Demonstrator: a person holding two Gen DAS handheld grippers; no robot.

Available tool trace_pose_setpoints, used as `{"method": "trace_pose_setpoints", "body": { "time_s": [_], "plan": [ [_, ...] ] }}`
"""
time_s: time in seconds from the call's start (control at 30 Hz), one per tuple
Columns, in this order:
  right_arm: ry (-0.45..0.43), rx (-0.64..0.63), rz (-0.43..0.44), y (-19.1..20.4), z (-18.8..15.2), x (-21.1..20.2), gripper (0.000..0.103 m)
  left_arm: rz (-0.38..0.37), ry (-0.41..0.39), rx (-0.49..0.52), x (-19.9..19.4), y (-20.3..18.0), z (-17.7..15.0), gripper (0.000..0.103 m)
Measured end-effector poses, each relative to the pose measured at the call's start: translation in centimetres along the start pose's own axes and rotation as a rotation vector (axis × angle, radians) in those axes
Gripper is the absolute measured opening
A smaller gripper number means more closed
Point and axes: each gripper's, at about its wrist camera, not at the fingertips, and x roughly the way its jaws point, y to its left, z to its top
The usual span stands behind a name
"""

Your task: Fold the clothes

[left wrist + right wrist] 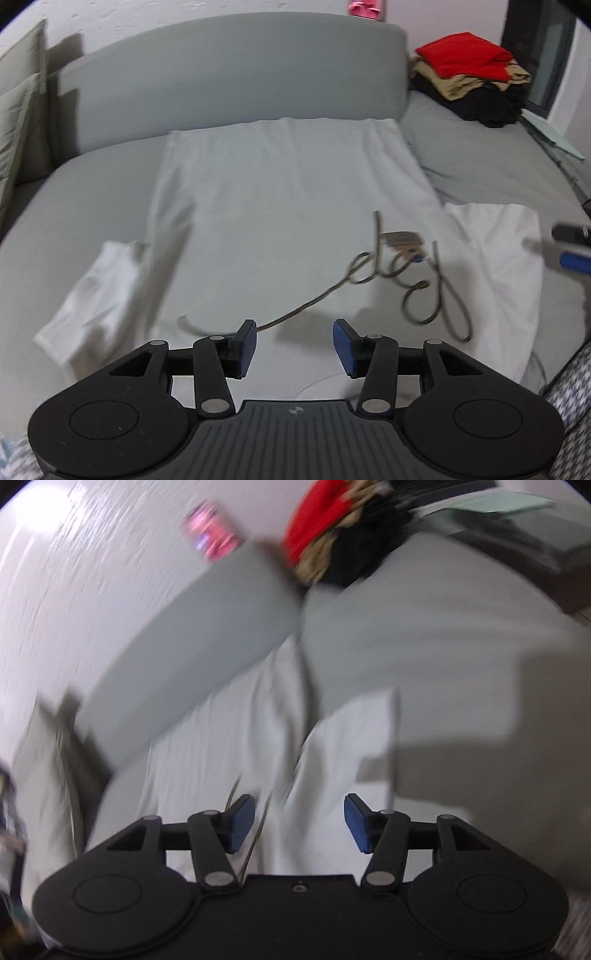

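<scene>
left wrist view: the left gripper [294, 347] fills the bottom of the frame, its blue-padded fingers [246, 349] spread apart with nothing between them. beyond them a white t-shirt [280, 206] lies flat on a grey sofa [221, 70], body running toward the backrest in the centre, one sleeve at lower left, the other at right. a thin olive cord [421, 280] with a small tag loops over the shirt right of centre, one end trailing toward the left finger. a pile of folded clothes [469, 77], red on top of tan and black, sits on the seat at upper right. the right gripper [572, 245] shows partly at the right edge; its state cannot be told here.

right wrist view, heavily blurred: the right gripper [299, 821] sits at the bottom, fingers [355, 821] spread, clamping nothing. the white t-shirt [332, 760] lies beneath and ahead of them in the lower centre. the cord [255, 834] runs just beside the left finger. the sofa [424, 657] fills the middle, the folded clothes [325, 528] at top centre.
</scene>
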Motion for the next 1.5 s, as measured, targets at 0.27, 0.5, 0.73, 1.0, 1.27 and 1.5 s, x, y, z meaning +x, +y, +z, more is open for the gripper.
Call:
{"method": "trace_pose_setpoints", "body": {
  "time_s": [0.27,0.5,0.73,1.0,1.27,1.5],
  "plan": [
    [-0.062,0.170,-0.031,-6.1,3.9,3.9,0.038,-0.008,0.073,-0.032,3.2,-0.3,-1.5,0.047],
    [-0.006,0.053,-0.038,-5.3,4.5,7.8,0.037,-0.008,0.067,-0.026,3.2,-0.1,-1.6,0.051],
    [-0.130,-0.001,-0.038,-3.9,3.5,5.2,0.003,-0.009,0.067,-0.023,3.0,0.0,-1.7,0.052],
    [-0.313,-0.044,-0.307,-1.7,-0.4,-1.2,0.003,-0.003,0.056,0.003,3.0,-0.1,-2.2,0.053],
    [-0.180,-0.074,-0.543,-1.1,-0.7,1.9,0.004,0.013,0.038,0.036,2.9,-0.2,-2.4,0.054],
    [-0.198,-0.098,-0.524,0.2,-0.7,-0.3,0.036,0.025,-0.035,0.052,-0.4,0.6,-2.7,0.053]
  ]
}}
